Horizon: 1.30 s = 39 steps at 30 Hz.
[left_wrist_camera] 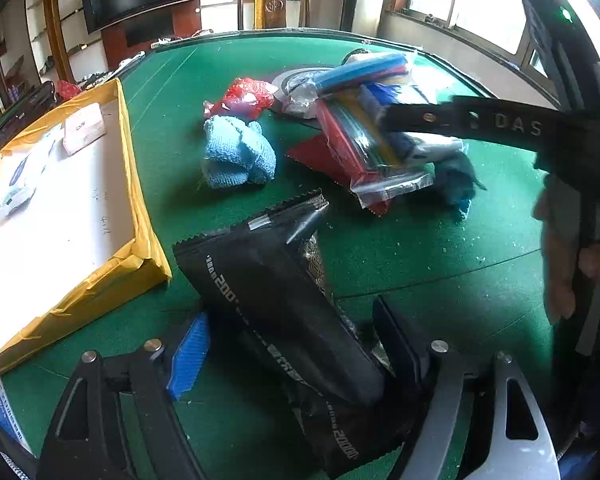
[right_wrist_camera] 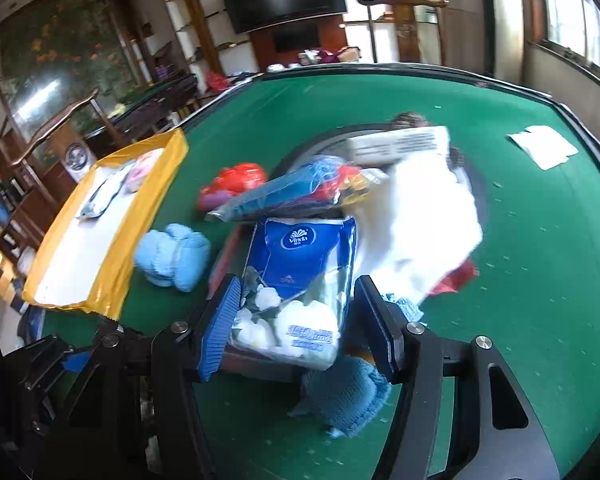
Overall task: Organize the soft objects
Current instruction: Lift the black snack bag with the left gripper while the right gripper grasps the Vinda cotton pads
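Observation:
My left gripper [left_wrist_camera: 288, 344] has a black foil pouch [left_wrist_camera: 276, 280] between its fingers, lying on the green felt table [left_wrist_camera: 420, 248]; the jaws stand wide and only the right finger seems to touch it. My right gripper [right_wrist_camera: 296, 320] straddles a blue Vinda tissue pack [right_wrist_camera: 300, 276] on top of a pile of bagged items; the pack fills the gap between the pads, and contact is unclear. A light blue knitted piece [left_wrist_camera: 236, 152] lies beside the pile, also in the right wrist view [right_wrist_camera: 174, 256]. The right gripper's body [left_wrist_camera: 500, 124] reaches in over the pile.
A yellow-edged shallow box [left_wrist_camera: 136, 184] with a white floor holds a few small packs at the left, also in the right wrist view [right_wrist_camera: 168, 160]. A red bag [left_wrist_camera: 244, 96], a white cloth [right_wrist_camera: 428, 216], another blue knit [right_wrist_camera: 348, 396] and white paper [right_wrist_camera: 544, 148] lie on the table.

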### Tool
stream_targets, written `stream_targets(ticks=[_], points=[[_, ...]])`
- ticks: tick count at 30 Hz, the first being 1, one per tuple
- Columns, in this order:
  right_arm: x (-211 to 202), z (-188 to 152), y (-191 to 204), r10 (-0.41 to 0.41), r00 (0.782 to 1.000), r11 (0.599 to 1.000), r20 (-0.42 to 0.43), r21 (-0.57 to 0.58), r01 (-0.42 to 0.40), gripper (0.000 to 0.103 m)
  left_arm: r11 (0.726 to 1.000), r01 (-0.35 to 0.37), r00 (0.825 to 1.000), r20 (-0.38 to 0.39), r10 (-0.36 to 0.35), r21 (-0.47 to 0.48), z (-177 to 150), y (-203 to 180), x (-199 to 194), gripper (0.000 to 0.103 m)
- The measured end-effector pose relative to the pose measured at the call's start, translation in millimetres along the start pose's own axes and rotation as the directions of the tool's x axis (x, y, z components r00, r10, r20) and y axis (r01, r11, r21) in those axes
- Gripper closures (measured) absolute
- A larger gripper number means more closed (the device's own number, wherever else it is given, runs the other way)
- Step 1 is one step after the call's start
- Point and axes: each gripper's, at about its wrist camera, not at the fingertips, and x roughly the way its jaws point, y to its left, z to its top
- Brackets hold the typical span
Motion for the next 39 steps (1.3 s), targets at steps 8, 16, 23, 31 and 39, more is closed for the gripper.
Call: stream_targets(ticks=[8,16,23,31,39], points=[[-25.2,-6.3,-10.3,0.099,0.995,0.992,0.017,0.078,-0.1,0.051,0.999,0.017,1.0,0.009,-0.017,-0.029,3.9,3.0,0.5,0.028],[-16.5,-16.6,18.2,0.233,0.97,0.972,-0.074,0.059,-0.229,0.051,1.0,0.015,1.0,0.007,-0.015,-0.024,4.4,4.6,1.2,0.028],[-3.5,-24.3,17.4,0.193,0.975,0.981,-0.114,0.052,-0.188,0.051,1.0,-0.024,1.0,-0.008,0.024,0.012,5.5,-2.2,3.6,0.028],[-2.6,-24.0,14.8,0.195,0.974,0.98,-0.114,0.056,-0.189,0.051,0.999,-0.007,1.0,0.027,0.008,-0.036,3.0,7.5,-3.1,0.061],[-8.2,-23.0,14.0,0.199,0.975,0.979,-0.1,0.072,-0.193,0.051,0.998,0.008,0.997,0.08,-0.003,-0.062,-0.2,13.2,-13.3,0.063]])
